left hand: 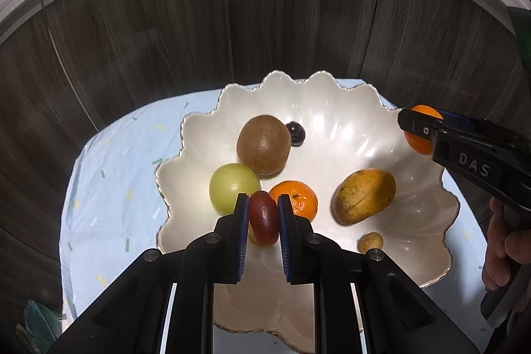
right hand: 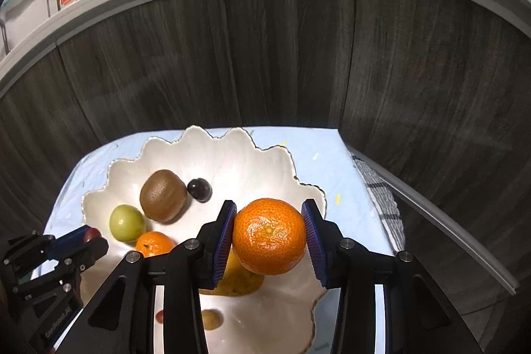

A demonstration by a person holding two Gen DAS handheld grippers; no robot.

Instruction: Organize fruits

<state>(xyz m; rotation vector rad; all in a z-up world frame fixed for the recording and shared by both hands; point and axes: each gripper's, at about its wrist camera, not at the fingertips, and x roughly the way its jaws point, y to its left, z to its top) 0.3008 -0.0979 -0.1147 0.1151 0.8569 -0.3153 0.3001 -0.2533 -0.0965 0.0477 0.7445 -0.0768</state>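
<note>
Left claw clamped on a small dark red fruit, held over the near left part of the scalloped white bowl. Right claw closed on a tangerine, held above the bowl's right side. Bowl sits on a table with a light blue cloth. In the bowl: kiwi far left, dark plum just right of it, green apple nearer left, second tangerine mid, mango right, small yellowish fruit near. Hand grips the right tool's handle. Dark wood cabinet fronts behind.
</note>
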